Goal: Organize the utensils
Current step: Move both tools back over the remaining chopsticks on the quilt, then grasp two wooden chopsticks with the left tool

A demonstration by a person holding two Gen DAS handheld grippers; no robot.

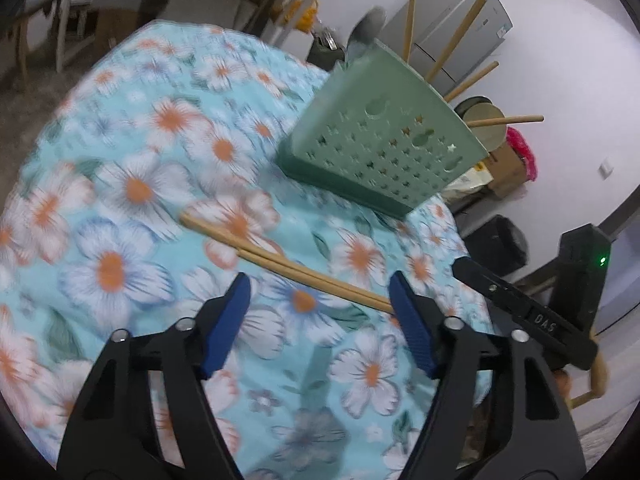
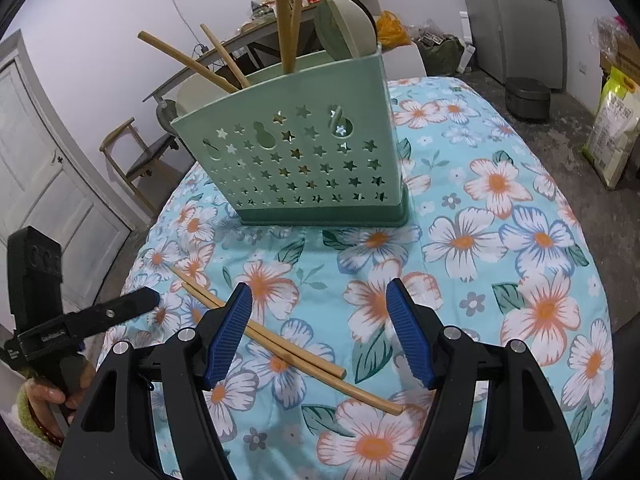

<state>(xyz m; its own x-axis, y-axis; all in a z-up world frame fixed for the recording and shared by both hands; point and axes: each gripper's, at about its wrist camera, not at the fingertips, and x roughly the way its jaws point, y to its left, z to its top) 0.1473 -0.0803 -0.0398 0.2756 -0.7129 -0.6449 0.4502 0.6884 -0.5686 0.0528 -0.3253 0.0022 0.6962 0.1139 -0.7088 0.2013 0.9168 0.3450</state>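
Observation:
Two wooden chopsticks (image 1: 288,264) lie side by side on the flowered tablecloth (image 1: 132,184). My left gripper (image 1: 322,320) hovers open just above them, their near end by its right pad. In the right wrist view the same chopsticks (image 2: 304,360) run under the left finger and across the gap of my open right gripper (image 2: 320,328). Nothing is pressed between either pair of pads. A green star-pierced utensil holder (image 2: 296,152), also in the left view as the holder (image 1: 380,148), stands behind and holds several chopsticks and spoons.
My right gripper's finger (image 1: 500,292) shows at the right of the left view. A hand (image 2: 52,392) holds the left gripper at the left table edge. Around the table stand a fridge (image 2: 520,12), a chair (image 2: 136,156), a black bin (image 2: 526,98) and a bag (image 2: 612,132).

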